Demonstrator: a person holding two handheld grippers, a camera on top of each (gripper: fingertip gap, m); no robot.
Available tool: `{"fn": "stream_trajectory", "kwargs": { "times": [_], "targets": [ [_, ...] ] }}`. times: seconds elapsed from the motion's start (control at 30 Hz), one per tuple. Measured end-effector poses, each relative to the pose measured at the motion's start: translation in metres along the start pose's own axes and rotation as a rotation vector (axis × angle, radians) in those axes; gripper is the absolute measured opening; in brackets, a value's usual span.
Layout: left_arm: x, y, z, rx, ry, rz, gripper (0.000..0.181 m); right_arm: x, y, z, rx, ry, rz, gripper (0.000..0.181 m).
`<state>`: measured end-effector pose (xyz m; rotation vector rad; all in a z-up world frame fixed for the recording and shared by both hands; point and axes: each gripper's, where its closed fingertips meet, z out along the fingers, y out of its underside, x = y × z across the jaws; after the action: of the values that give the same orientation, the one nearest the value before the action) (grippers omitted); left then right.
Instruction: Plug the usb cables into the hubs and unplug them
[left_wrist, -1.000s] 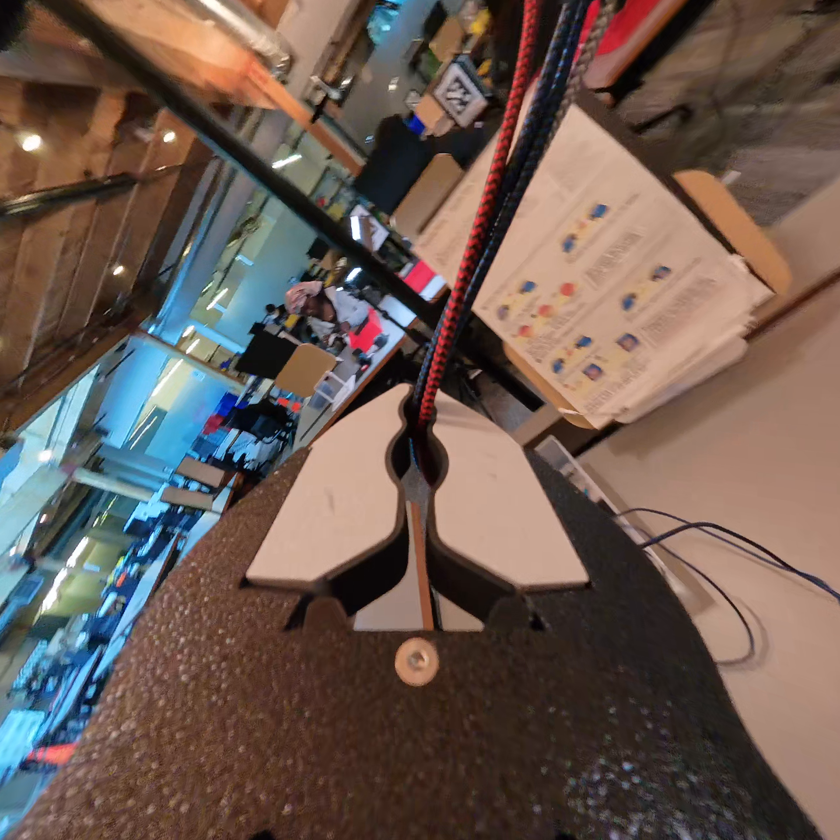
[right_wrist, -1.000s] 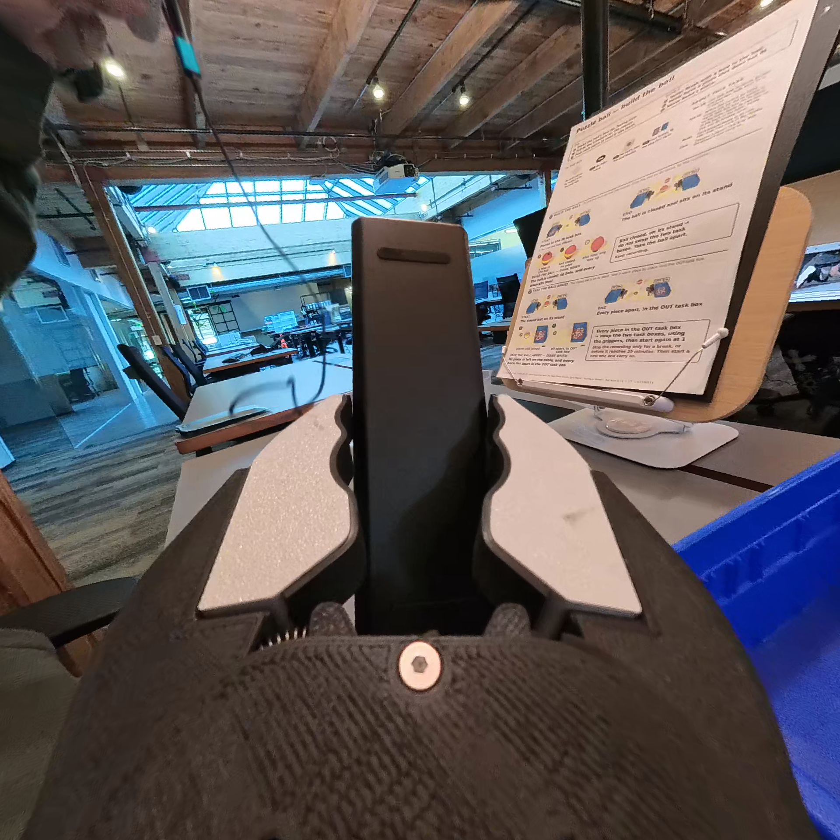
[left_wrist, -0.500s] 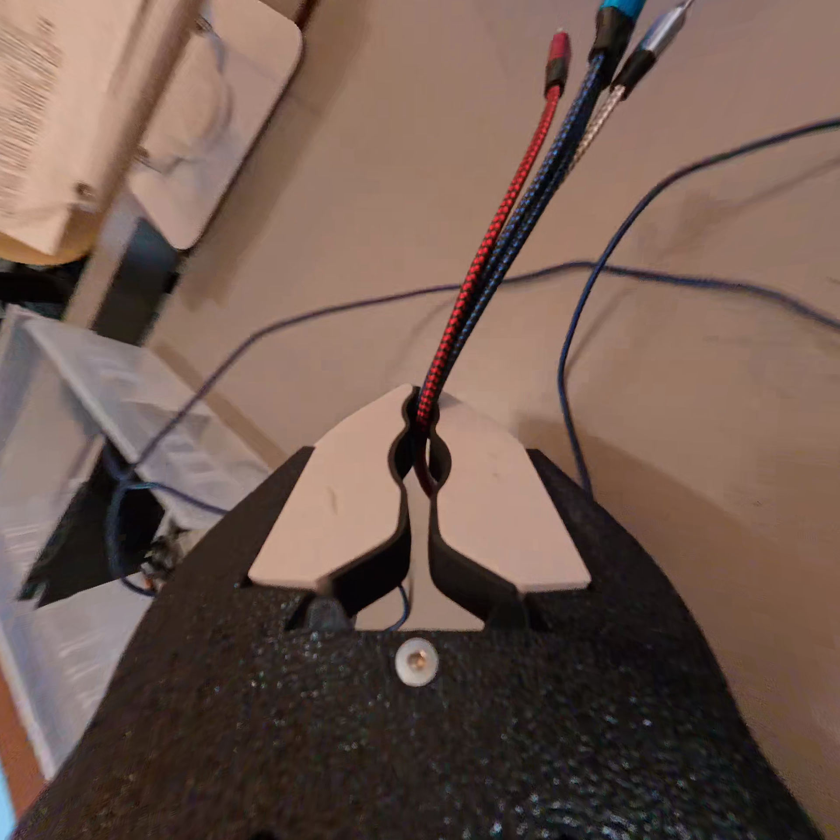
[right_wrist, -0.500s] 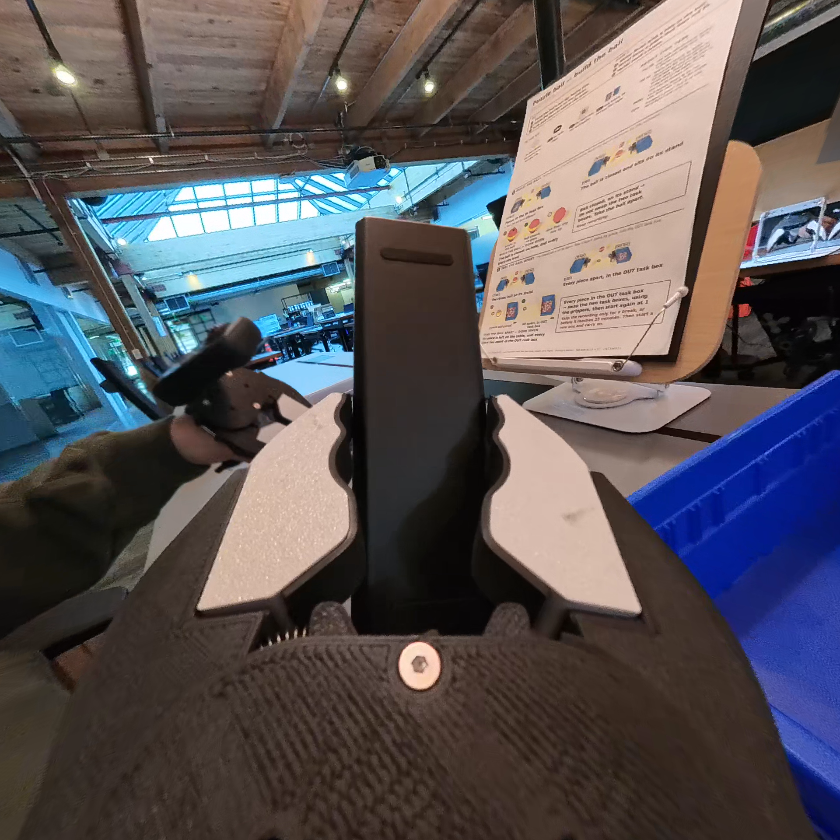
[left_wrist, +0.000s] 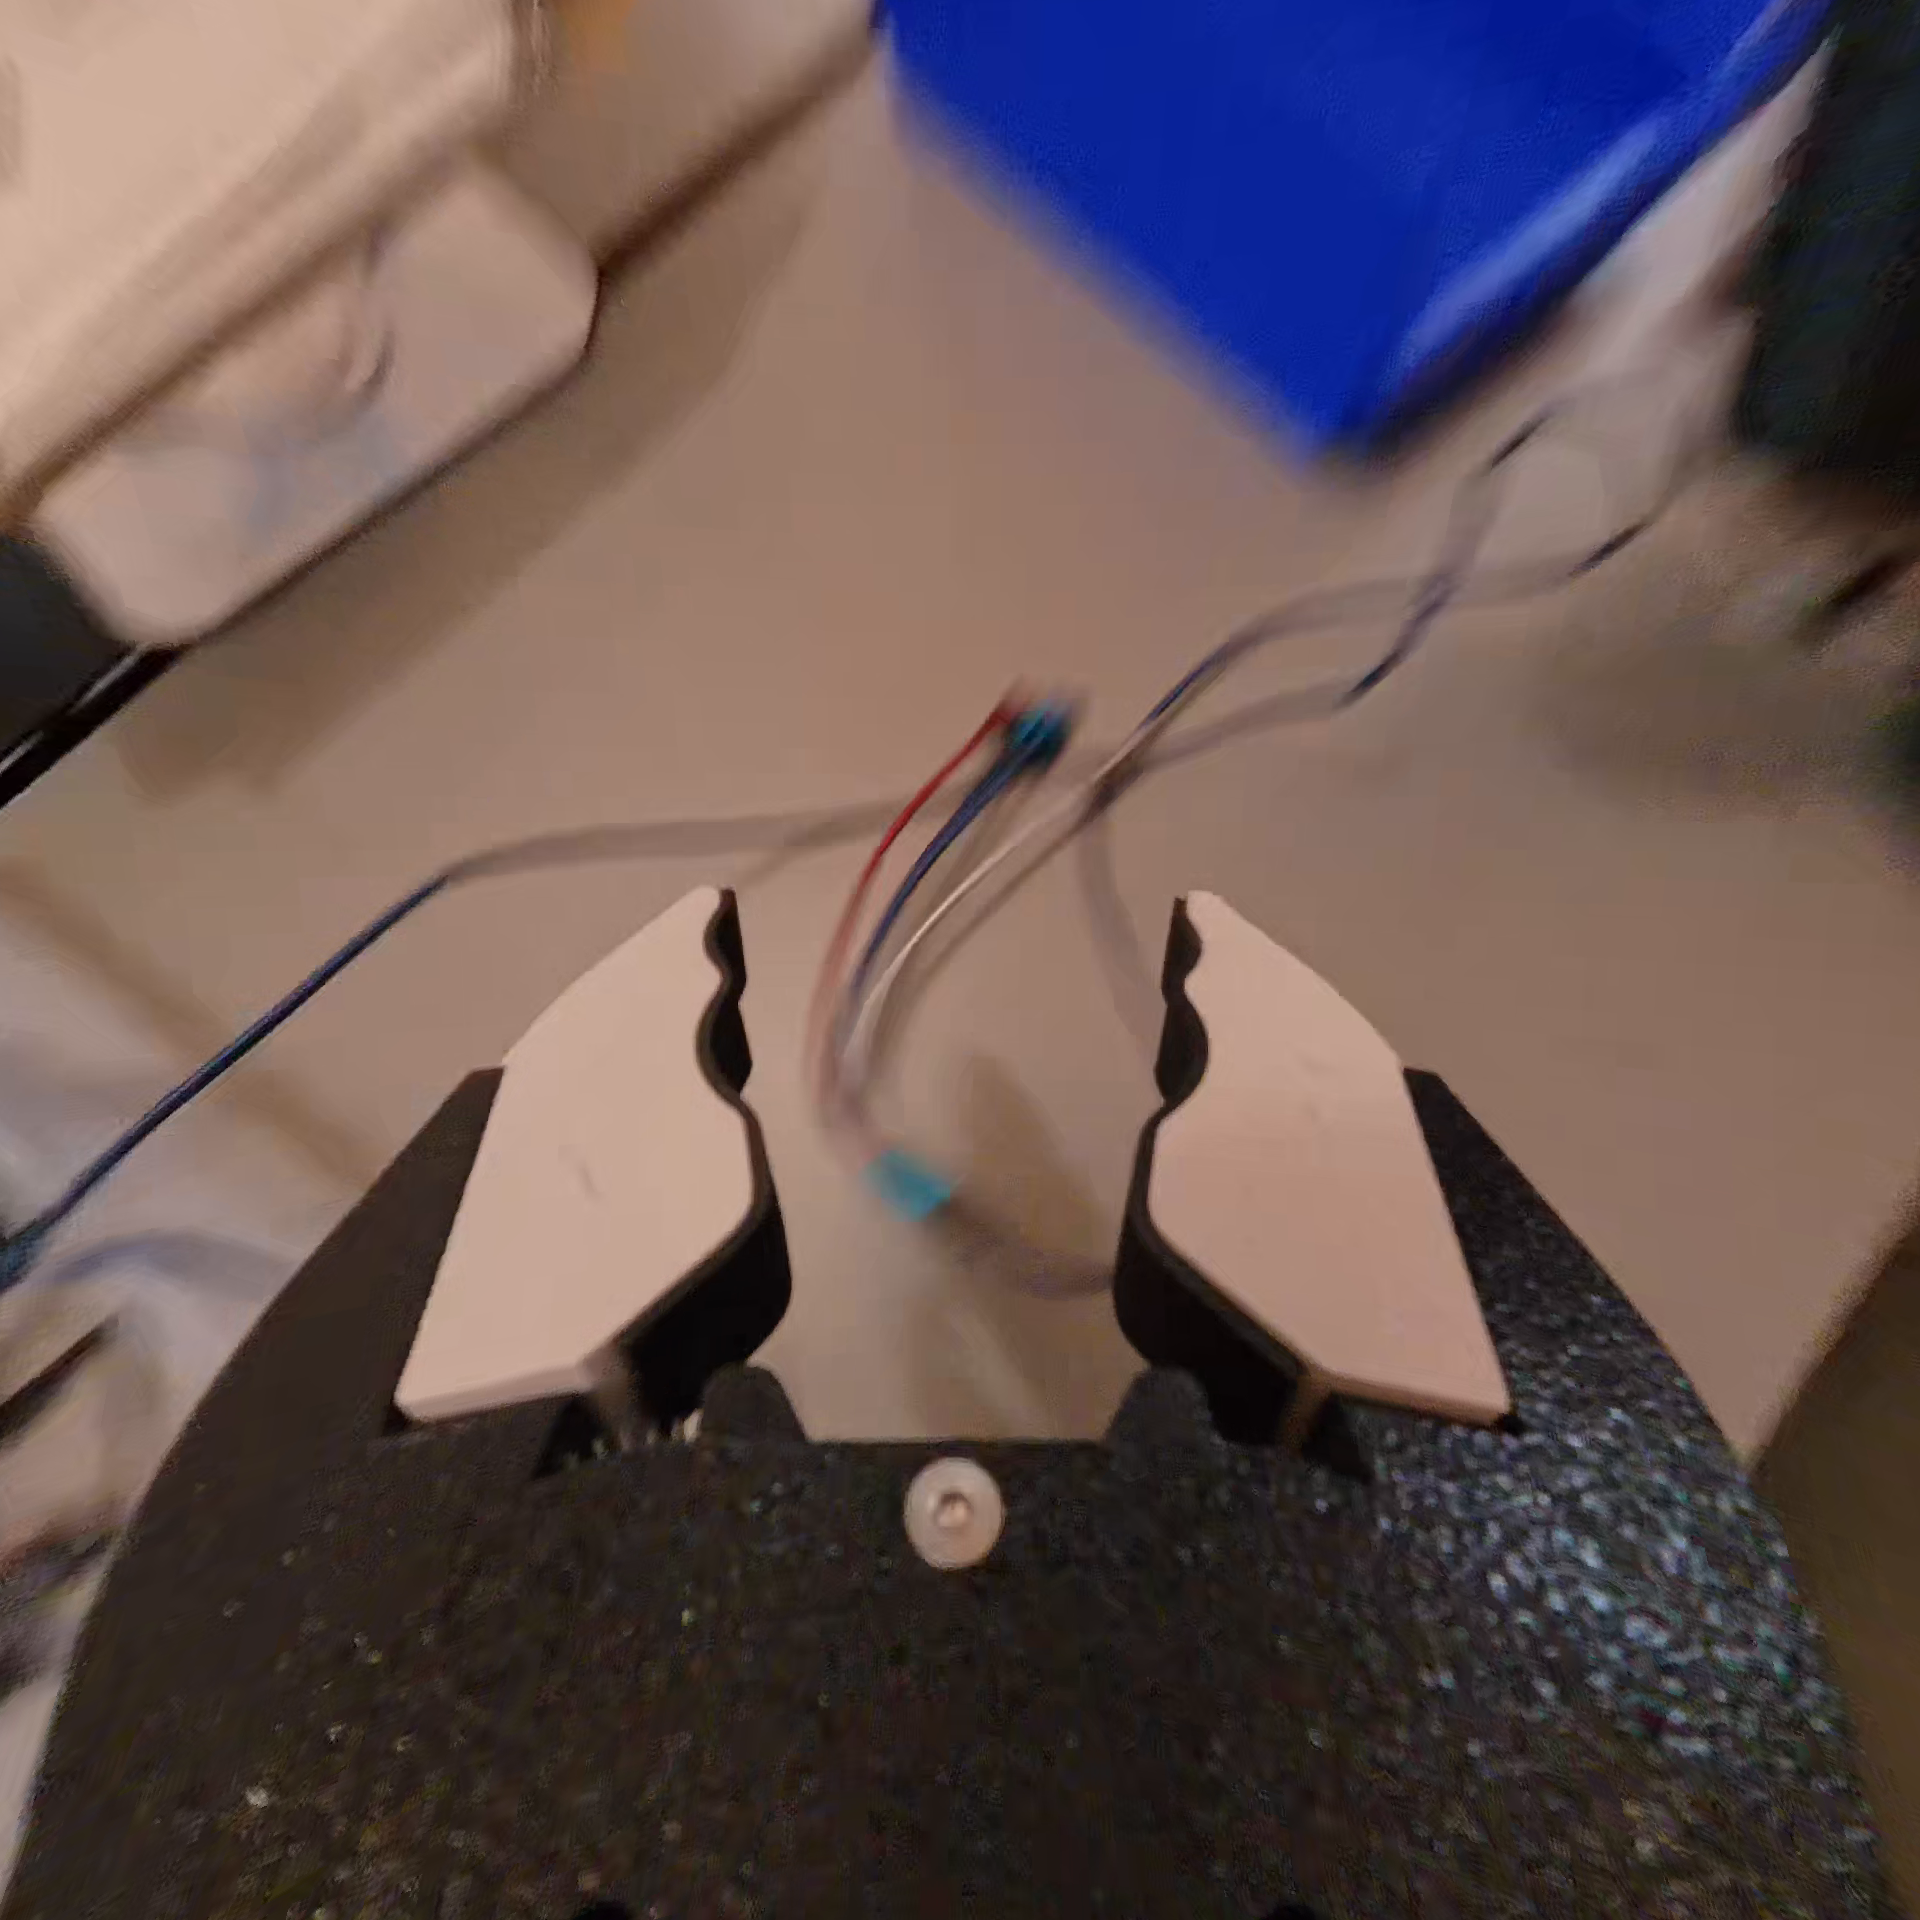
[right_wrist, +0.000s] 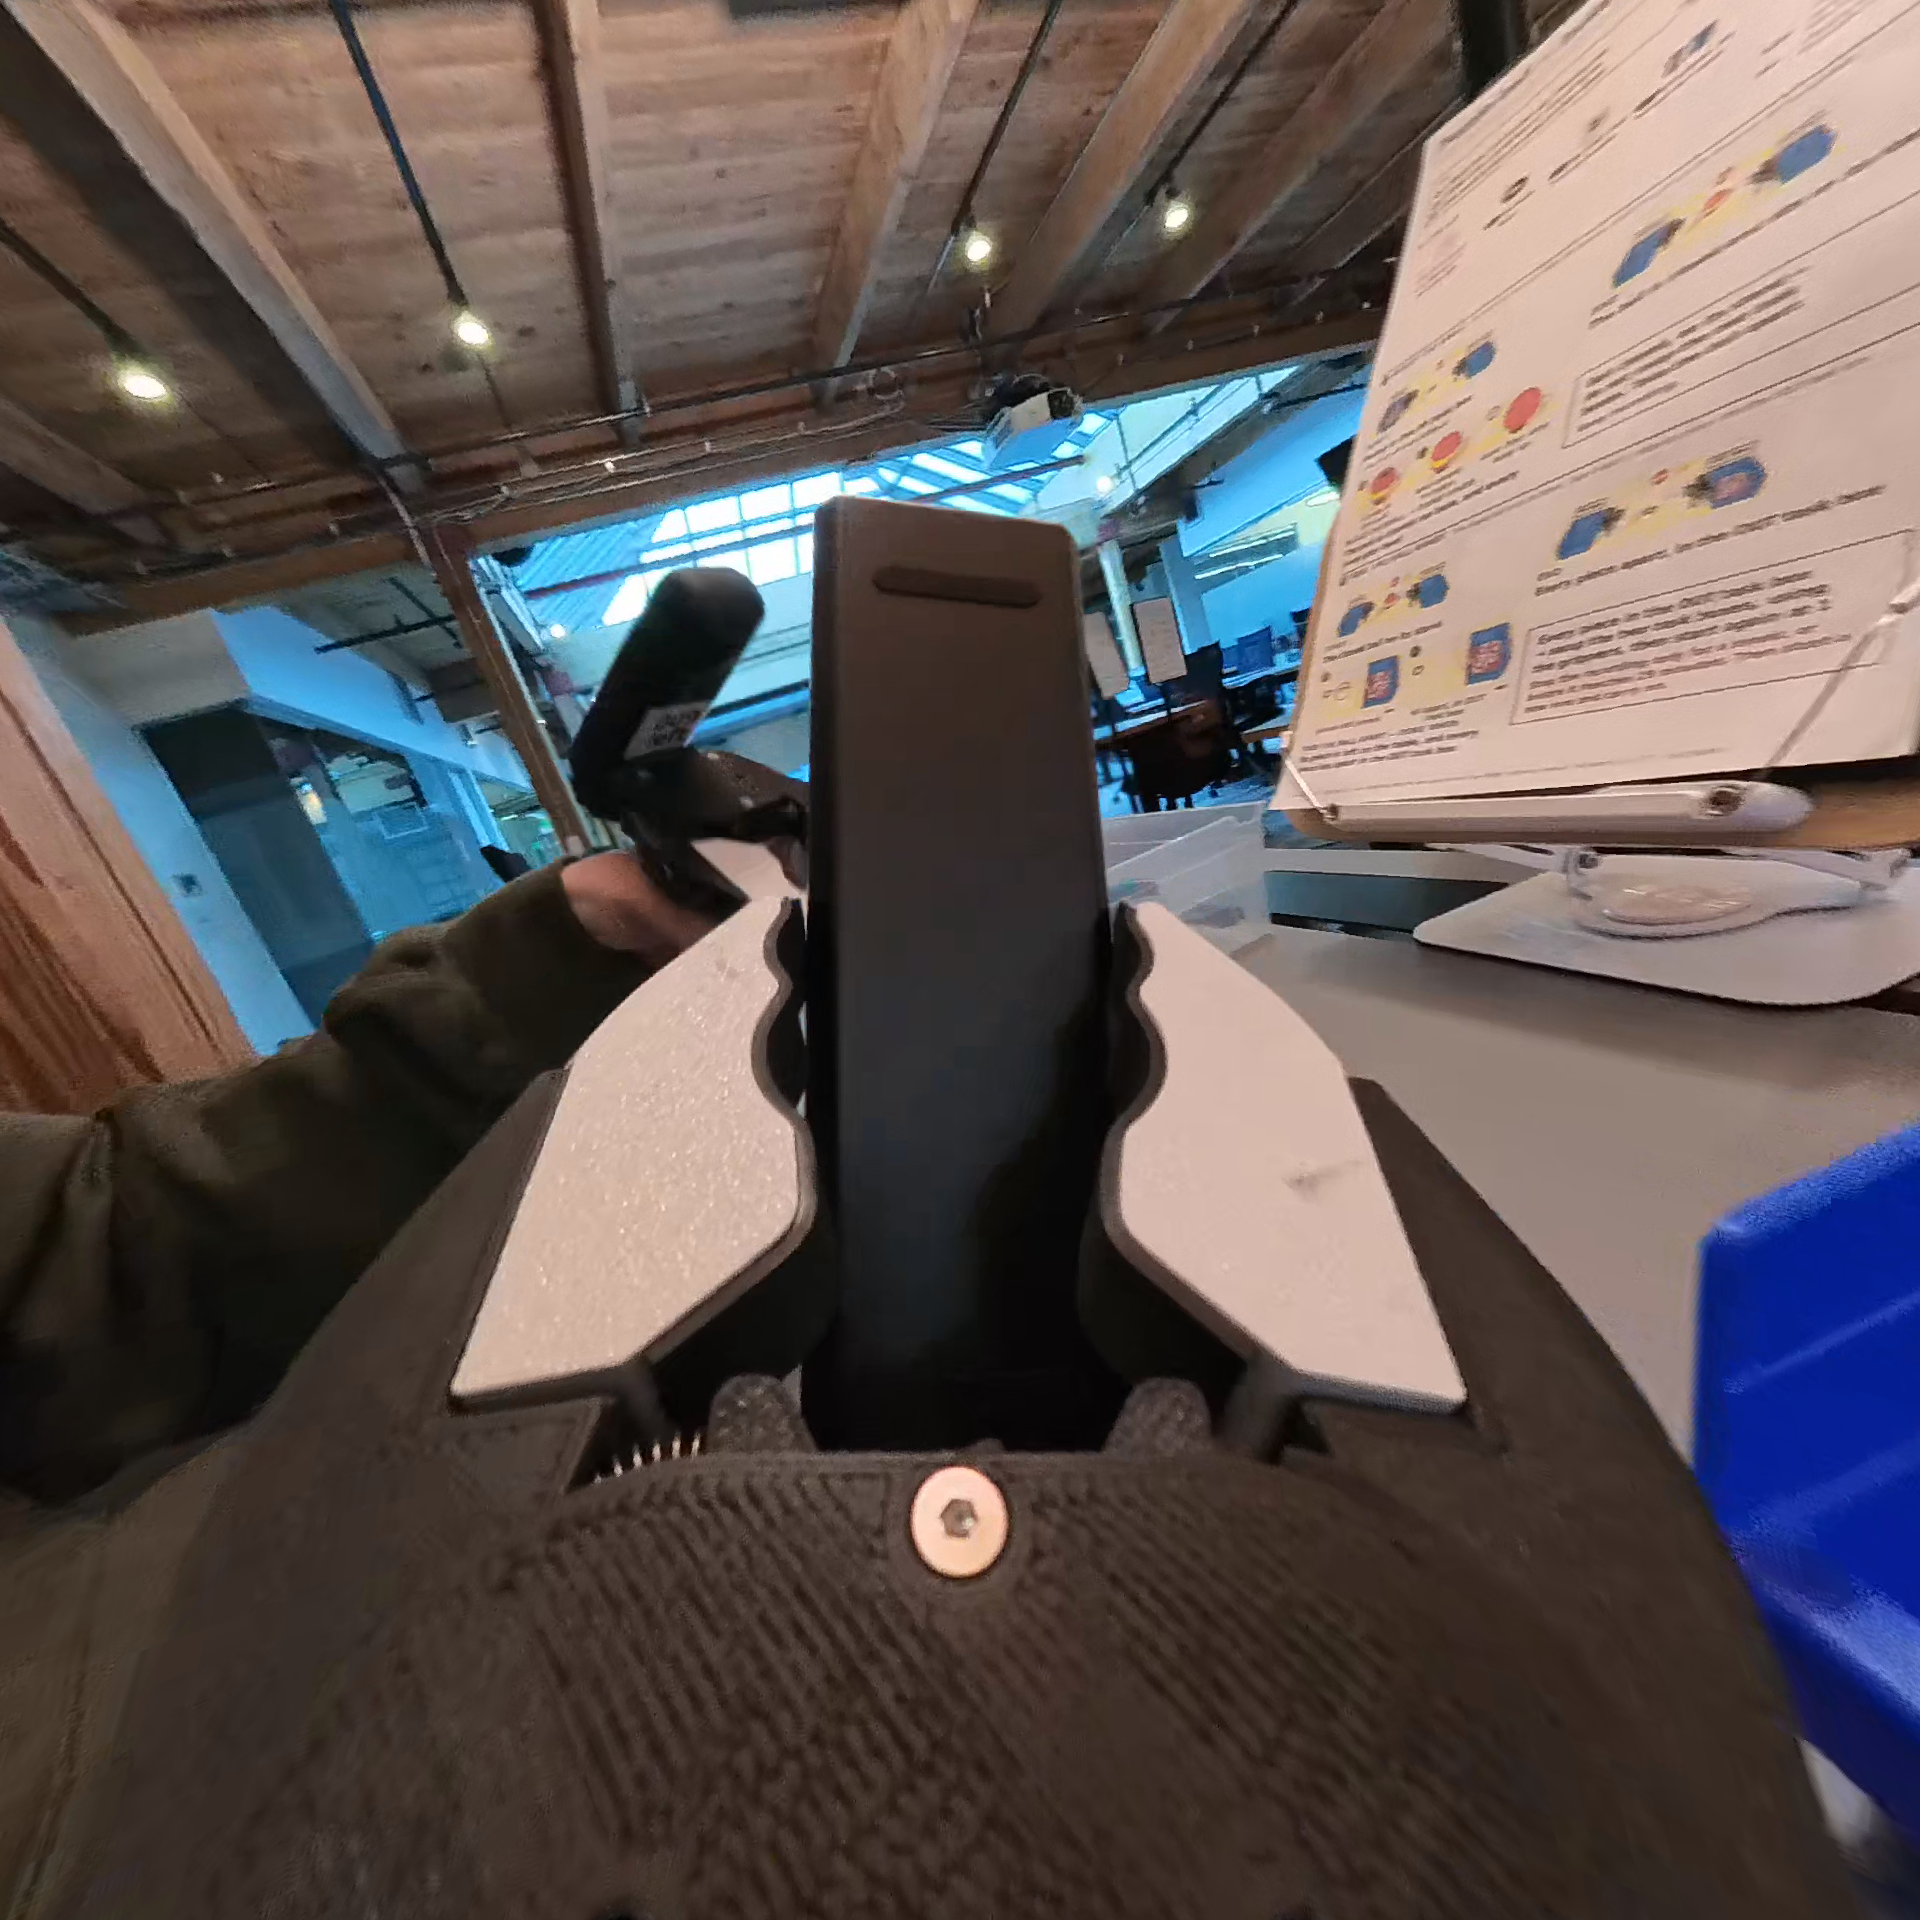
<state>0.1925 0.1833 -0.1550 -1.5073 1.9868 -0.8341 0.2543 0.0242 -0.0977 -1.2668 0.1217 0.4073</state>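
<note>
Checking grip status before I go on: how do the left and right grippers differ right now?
The left gripper is open with nothing between its fingers; the right gripper is shut on a black hub. The left points down at loose braided cables on the table; the right points out across the room. Both have pale finger plates on black bodies.
</note>
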Motion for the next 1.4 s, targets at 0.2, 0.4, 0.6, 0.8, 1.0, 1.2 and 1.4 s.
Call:
{"fn": "stream_trajectory", "kwargs": {
  "times": [0.2,0.4,0.6,0.8,1.0,1.2,1.4],
  "targets": [
    [0.119,-0.086,-0.003,0.553,0.575,-0.090,0.087,-0.030,0.017,0.023,-0.026,-0.131,0.036,0.057],
    [0.136,-0.097,-0.012,0.673,0.608,0.097,0.061,-0.050,0.042,0.032,-0.171,-0.196,-0.039,0.057],
    [0.151,-0.094,-0.018,0.419,0.552,0.411,0.060,-0.060,0.046,0.036,-0.174,-0.242,-0.025,0.060],
    [0.153,-0.098,-0.030,0.297,0.568,0.526,0.061,-0.065,0.058,0.048,-0.219,-0.203,-0.097,0.059],
    [0.158,-0.097,-0.031,0.326,0.621,0.562,0.060,-0.065,0.058,0.050,-0.190,-0.203,-0.105,0.061],
    [0.161,-0.089,-0.028,0.328,0.668,0.567,0.060,-0.065,0.067,0.053,-0.223,-0.186,-0.162,0.061],
    [0.154,-0.087,-0.024,0.331,0.639,0.557,0.060,-0.061,0.068,0.058,-0.215,-0.135,-0.142,0.062]
  ]
}}
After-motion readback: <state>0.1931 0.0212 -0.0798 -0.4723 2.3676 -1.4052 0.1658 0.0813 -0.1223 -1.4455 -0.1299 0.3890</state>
